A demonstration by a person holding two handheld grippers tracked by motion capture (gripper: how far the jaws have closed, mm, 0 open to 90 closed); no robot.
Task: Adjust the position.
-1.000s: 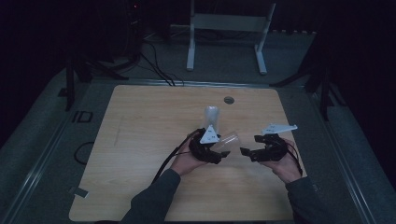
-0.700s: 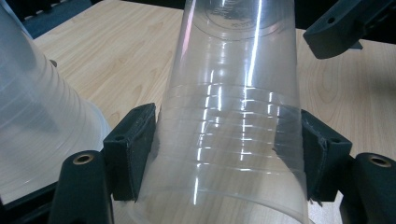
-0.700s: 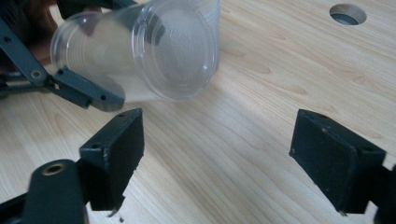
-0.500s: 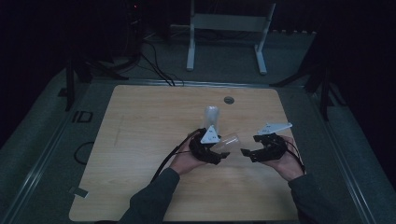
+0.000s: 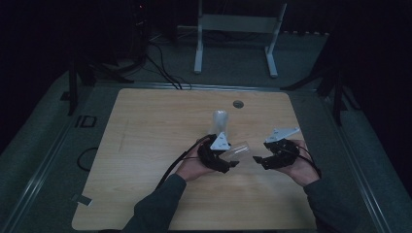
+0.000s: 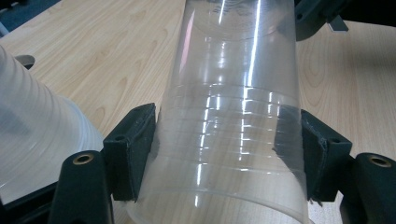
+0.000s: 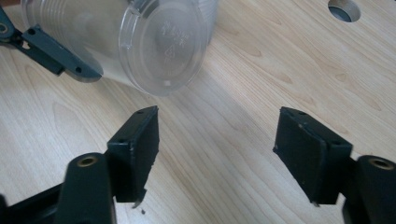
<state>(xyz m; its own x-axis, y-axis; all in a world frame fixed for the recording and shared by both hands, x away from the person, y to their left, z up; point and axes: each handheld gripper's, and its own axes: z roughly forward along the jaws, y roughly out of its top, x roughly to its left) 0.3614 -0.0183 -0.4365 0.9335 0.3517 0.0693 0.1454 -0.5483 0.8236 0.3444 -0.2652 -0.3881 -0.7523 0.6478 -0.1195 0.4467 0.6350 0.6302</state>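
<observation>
A clear plastic cup (image 5: 239, 149) lies on its side just above the wooden table (image 5: 145, 145), and my left gripper (image 5: 232, 162) is shut on it. In the left gripper view both pads (image 6: 135, 149) press the cup's wall (image 6: 233, 93). My right gripper (image 5: 259, 160) faces the cup's base (image 7: 163, 44) from the right, a short way off. Its jaws have just been closing, and they are still apart (image 7: 224, 149) with only bare table between them. A stack of clear cups (image 5: 220, 121) stands upright behind the left hand.
A round hole (image 5: 238, 104) is cut in the table near its far edge. The stack of cups (image 6: 37, 135) is close at the left gripper's left side. A white metal stand (image 5: 235, 29) is on the floor beyond the table, and cables trail off the table's left.
Both hands and the held cup have kept their places. The right gripper's jaws look a little narrower than before.
</observation>
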